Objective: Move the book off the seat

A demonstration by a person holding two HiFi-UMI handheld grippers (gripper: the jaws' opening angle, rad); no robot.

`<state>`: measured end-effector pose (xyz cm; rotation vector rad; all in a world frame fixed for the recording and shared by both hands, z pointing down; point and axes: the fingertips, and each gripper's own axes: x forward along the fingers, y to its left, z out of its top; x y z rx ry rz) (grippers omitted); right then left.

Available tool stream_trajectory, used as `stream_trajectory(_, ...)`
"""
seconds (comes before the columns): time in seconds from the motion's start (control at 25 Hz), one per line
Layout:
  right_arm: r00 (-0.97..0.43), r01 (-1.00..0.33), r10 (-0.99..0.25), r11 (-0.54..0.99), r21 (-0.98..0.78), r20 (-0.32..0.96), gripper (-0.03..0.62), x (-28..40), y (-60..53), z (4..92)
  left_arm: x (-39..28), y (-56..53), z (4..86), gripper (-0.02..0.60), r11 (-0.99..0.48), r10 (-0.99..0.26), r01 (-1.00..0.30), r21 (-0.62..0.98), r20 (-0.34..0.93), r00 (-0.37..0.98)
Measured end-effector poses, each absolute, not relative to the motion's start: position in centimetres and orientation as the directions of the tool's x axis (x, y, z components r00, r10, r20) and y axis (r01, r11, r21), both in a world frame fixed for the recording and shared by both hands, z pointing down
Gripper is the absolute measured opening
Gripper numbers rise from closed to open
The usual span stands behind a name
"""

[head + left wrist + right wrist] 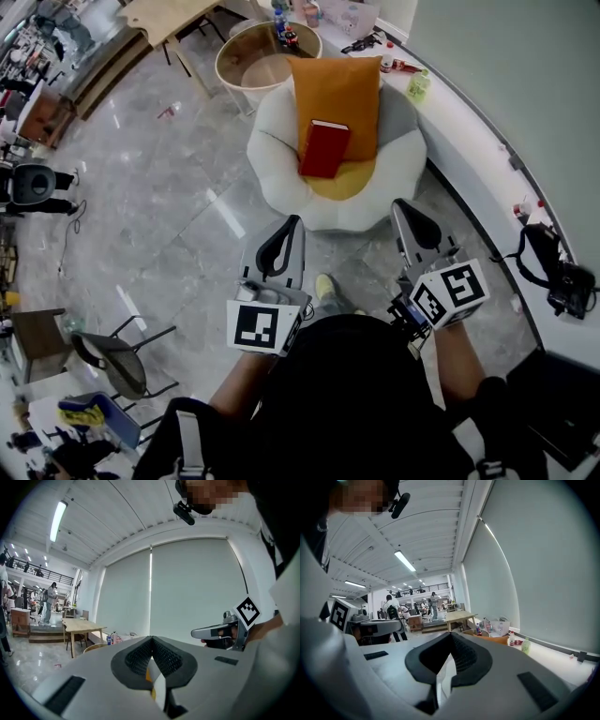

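A red book [323, 148] leans on an orange cushion [336, 94] on the white flower-shaped seat [281, 178] with a yellow centre. Both grippers are held side by side short of the seat's near edge and point toward it. My left gripper [292, 223] is shut with nothing in it; its jaws meet at the tips in the left gripper view [151, 639]. My right gripper [403, 206] is also shut and empty, its jaws together in the right gripper view [451, 634]. Each gripper view shows the other gripper beside it, and the book appears in neither.
A round wooden table [246, 66] with bottles stands just behind the seat. A white curved ledge [469, 131] with bottles runs along the wall at right, with a black bag [553, 272] on it. A folding chair [112, 361] stands at lower left on the marble floor.
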<state>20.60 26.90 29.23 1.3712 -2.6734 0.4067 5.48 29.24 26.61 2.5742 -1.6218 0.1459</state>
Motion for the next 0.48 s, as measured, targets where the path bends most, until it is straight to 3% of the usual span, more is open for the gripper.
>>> stream_trajectory(0.48,-0.584,-0.812,-0.787,0.561,-0.164,0.2,0.009,18.4,23.4,29.0,3.2,25.4,26.9,0.005,-0.435,-0.893,-0.899,0.048,0.109,0.437)
